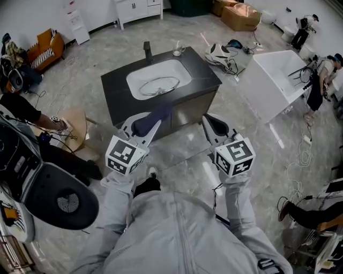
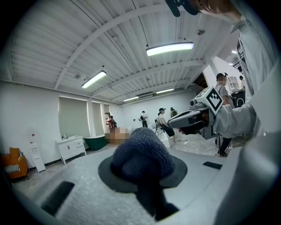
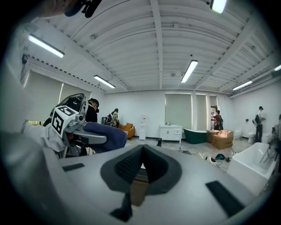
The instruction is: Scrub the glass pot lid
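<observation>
The glass pot lid [image 1: 159, 85] lies in the white sink [image 1: 179, 69] of a black vanity [image 1: 203, 80], ahead of both grippers. My left gripper [image 1: 153, 121] is raised in front of the vanity and shut on a dark blue knitted scrubber [image 1: 150, 119], which fills the left gripper view [image 2: 142, 151]. My right gripper [image 1: 213, 124] hovers beside it, shut with nothing in it; its pads [image 3: 127, 166] meet. Each gripper view shows the other gripper: the right gripper [image 2: 193, 119] and the left gripper [image 3: 90, 137] with the scrubber [image 3: 109, 136]. Both point up and away from the lid.
A black faucet [image 1: 147, 51] and a glass cup [image 1: 177, 50] stand behind the sink. A white bathtub [image 1: 278, 80] is at the right, a wooden stool [image 1: 75, 126] and a seated person [image 1: 21, 109] at the left. Cables and boxes [image 1: 241, 16] lie on the floor.
</observation>
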`<state>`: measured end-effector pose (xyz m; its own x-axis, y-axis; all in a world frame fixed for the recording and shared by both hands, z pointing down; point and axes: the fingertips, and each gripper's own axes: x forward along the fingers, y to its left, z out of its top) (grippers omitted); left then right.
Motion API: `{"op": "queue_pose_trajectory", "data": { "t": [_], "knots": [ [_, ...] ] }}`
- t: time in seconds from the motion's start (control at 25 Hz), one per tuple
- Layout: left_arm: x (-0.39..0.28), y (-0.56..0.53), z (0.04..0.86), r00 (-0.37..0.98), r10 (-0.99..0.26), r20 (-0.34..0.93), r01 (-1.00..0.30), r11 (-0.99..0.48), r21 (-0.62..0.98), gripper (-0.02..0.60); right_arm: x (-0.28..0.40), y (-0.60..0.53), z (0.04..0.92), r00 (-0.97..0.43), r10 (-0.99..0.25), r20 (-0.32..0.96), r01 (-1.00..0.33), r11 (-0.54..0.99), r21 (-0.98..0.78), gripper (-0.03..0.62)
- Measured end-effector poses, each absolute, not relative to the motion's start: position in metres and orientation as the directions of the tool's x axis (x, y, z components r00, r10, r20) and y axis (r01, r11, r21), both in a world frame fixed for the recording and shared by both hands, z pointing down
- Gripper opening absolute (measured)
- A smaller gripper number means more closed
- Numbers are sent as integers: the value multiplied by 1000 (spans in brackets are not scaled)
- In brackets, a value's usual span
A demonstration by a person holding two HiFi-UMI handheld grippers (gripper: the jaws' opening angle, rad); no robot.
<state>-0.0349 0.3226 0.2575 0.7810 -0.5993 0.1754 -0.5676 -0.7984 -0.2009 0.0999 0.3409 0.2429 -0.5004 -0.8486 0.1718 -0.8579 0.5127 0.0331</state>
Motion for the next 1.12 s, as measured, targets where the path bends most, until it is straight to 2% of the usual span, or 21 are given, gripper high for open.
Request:
{"op": "queue_pose_trajectory", "data": {
  "t": [0.36,1.12],
  "knots": [
    [-30,270,274,786,-588,189,-563,-808,-174,83,100,294,260,-505,-839,202,-856,517,8,28],
    [-59,41,308,774,-588,237,-574,-808,-130,83,82,84,283,-500,-833,236,-863,501,-61,28]
  ]
}}
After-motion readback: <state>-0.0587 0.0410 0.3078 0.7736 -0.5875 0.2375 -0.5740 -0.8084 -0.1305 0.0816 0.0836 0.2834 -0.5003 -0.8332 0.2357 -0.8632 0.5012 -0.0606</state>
